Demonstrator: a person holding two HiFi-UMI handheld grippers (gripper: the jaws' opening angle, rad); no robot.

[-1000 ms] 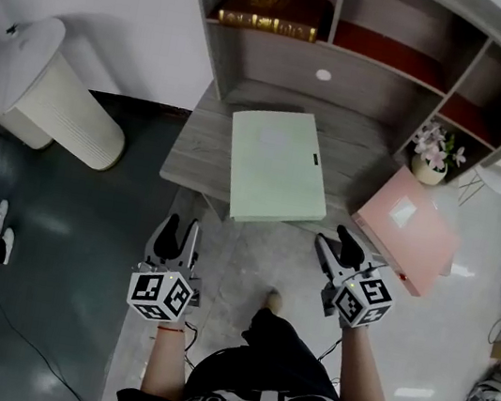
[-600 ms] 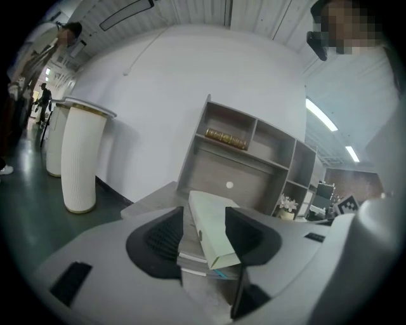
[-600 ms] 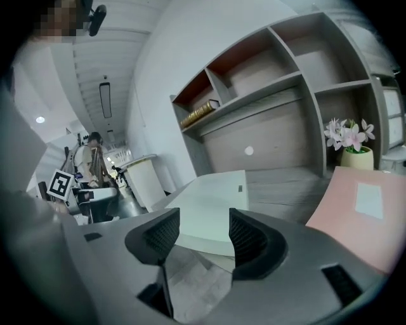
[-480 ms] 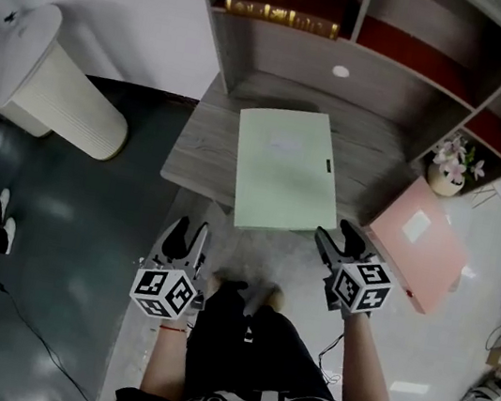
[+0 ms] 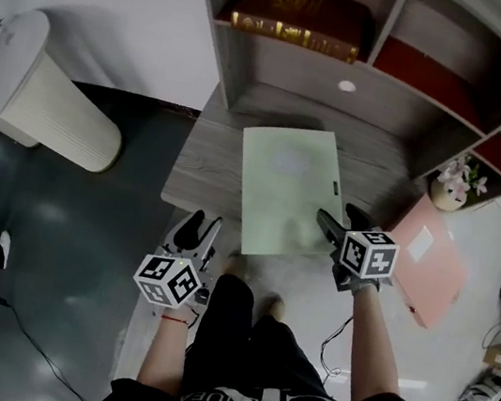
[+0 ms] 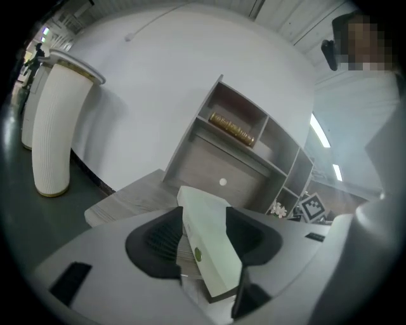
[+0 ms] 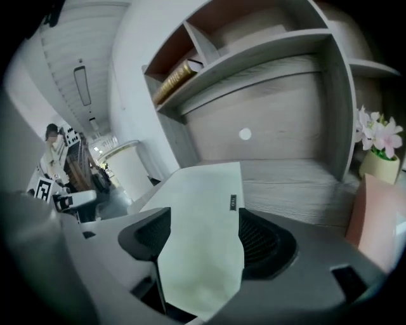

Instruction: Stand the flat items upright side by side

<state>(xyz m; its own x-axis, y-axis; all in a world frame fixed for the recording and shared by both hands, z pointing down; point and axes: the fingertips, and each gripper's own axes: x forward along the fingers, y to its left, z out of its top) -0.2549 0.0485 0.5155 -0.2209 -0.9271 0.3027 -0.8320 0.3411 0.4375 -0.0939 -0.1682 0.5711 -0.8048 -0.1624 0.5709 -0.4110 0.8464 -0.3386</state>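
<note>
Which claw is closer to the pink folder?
Right. The right claw, jaws opening around a corner of the green folder, sits left of the pink folder; the left claw is farther left, past the green folder.

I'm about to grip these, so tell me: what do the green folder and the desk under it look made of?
Green folder: likely matte plastic or coated board, judging by its smooth, even pale surface and stiff flat edges. Desk: probably grey wood-look laminate, given the uniform straight grain.

My right gripper (image 5: 338, 217) reaches forward, fingers opening with the green folder's (image 5: 286, 187) near corner between them; my left gripper (image 5: 199, 226) hangs lower, fingers parted, gripping nothing.
</note>
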